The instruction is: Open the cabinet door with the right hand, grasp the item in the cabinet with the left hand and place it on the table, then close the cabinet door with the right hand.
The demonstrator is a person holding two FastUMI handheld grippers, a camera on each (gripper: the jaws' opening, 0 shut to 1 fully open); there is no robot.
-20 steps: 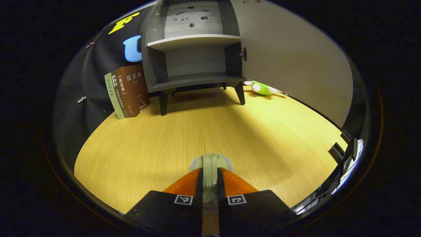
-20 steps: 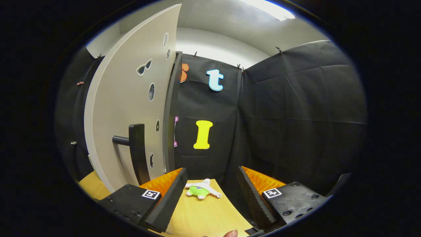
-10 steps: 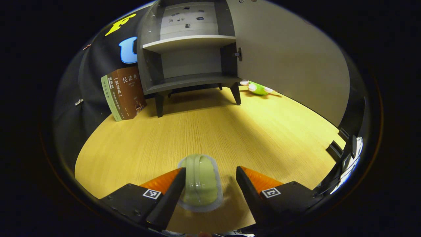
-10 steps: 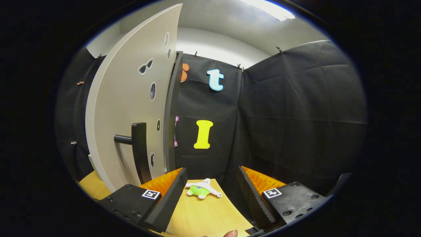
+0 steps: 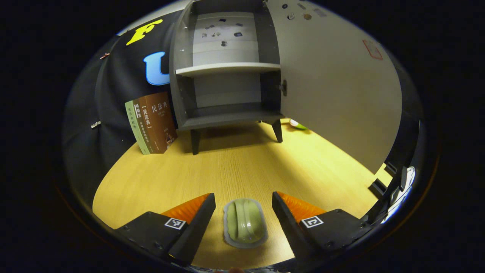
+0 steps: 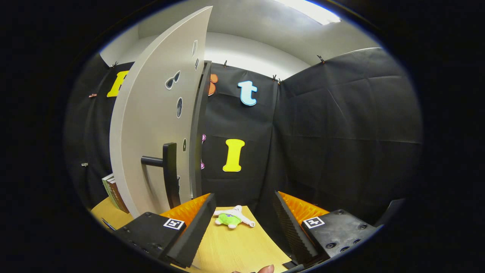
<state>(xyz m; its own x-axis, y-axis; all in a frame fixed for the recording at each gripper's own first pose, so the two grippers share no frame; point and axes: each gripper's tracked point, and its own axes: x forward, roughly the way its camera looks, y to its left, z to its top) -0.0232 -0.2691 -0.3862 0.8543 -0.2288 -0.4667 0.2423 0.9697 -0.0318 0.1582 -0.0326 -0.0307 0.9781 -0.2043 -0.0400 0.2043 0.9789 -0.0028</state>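
Left gripper now wide open, lifted back; green item released, lying flat on table between fingers, untouched. Placement done. Right gripper open, empty, near door handle; door open, closing remains.

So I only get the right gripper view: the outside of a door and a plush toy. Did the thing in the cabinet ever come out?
Observer: Yes. A green packet lies flat on the table, between the open jaws of the left gripper.
Operator: Is anything else inside?
Observer: No, both shelves of the cabinet look bare.
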